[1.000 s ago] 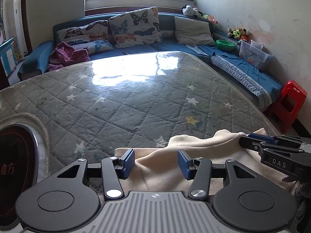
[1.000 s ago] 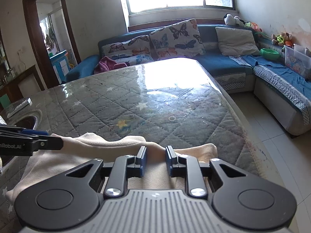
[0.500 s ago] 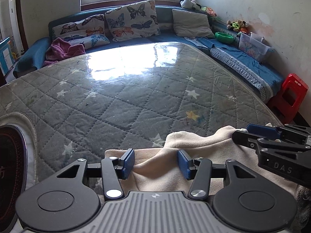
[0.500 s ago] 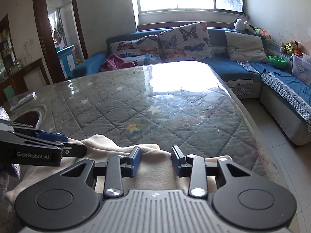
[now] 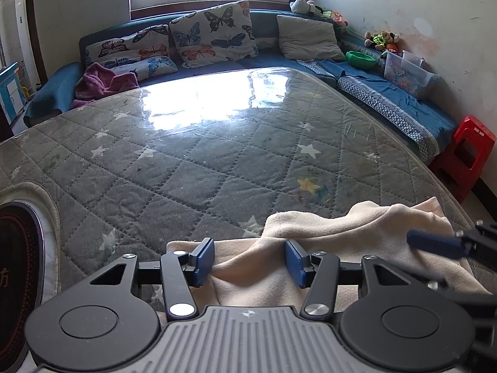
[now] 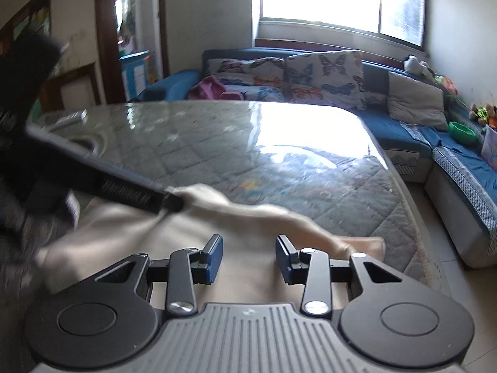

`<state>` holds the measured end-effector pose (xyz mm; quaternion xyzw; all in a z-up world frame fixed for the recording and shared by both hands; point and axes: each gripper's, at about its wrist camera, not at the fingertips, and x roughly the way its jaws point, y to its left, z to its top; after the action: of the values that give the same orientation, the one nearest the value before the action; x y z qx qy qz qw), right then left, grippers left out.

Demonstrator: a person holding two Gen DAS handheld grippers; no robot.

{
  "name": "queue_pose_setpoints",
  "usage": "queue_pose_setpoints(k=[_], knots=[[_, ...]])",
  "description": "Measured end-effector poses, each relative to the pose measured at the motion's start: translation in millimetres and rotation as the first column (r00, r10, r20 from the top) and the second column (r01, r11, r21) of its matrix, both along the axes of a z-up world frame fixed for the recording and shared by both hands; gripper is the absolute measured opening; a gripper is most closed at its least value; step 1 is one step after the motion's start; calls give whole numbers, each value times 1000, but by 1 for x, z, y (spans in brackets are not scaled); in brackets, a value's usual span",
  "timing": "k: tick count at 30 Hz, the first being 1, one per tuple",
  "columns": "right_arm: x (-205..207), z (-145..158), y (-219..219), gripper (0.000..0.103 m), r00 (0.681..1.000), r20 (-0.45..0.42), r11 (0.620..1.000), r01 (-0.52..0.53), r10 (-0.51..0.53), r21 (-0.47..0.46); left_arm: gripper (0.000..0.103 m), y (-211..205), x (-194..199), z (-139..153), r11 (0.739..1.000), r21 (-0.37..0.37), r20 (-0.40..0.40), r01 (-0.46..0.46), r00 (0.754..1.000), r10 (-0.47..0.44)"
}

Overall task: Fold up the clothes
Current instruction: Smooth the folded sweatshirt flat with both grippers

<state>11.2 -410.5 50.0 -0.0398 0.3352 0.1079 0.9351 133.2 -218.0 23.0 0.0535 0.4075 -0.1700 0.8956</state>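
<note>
Sunlight from the window glares off a glass-covered tabletop (image 5: 192,168) laid over grey quilted cloth with stars, and a blue corner sofa (image 5: 382,99) with butterfly cushions (image 5: 214,35) runs behind it. At the far left edge of the left wrist view sits a dark round burner plate (image 5: 18,273). Next comes the left gripper (image 5: 250,261), its blue pads spread apart over a fold of the cream garment (image 5: 357,233) without pinching it. That garment lies rumpled at the near edge of the tabletop, toward the right corner. Over its right part hangs the right gripper (image 6: 248,256); its jaws have just been opening and stand apart, with cloth below the gap but not clamped. Farthest right, a red plastic stool (image 5: 466,152) stands on the floor by the wall.
</note>
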Motion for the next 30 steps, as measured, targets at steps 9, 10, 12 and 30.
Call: queue_pose_setpoints(k=[9, 10, 12, 30], knots=[[-33, 1, 2, 38, 1000, 17, 1000, 2, -2, -27, 55, -2, -1, 0, 1000, 8, 7, -9, 1000, 9], [-36, 1, 2, 40, 1000, 19, 1000, 3, -3, -30, 55, -2, -2, 0, 1000, 11, 9, -9, 1000, 9], [-44, 1, 3, 43, 1000, 24, 999, 3, -2, -39, 56, -3, -3, -1, 1000, 18, 16, -9, 1000, 9], [-75, 2, -3, 55, 999, 31, 999, 29, -28, -18, 58, -2, -20, 9, 999, 31, 52, -9, 999, 8]])
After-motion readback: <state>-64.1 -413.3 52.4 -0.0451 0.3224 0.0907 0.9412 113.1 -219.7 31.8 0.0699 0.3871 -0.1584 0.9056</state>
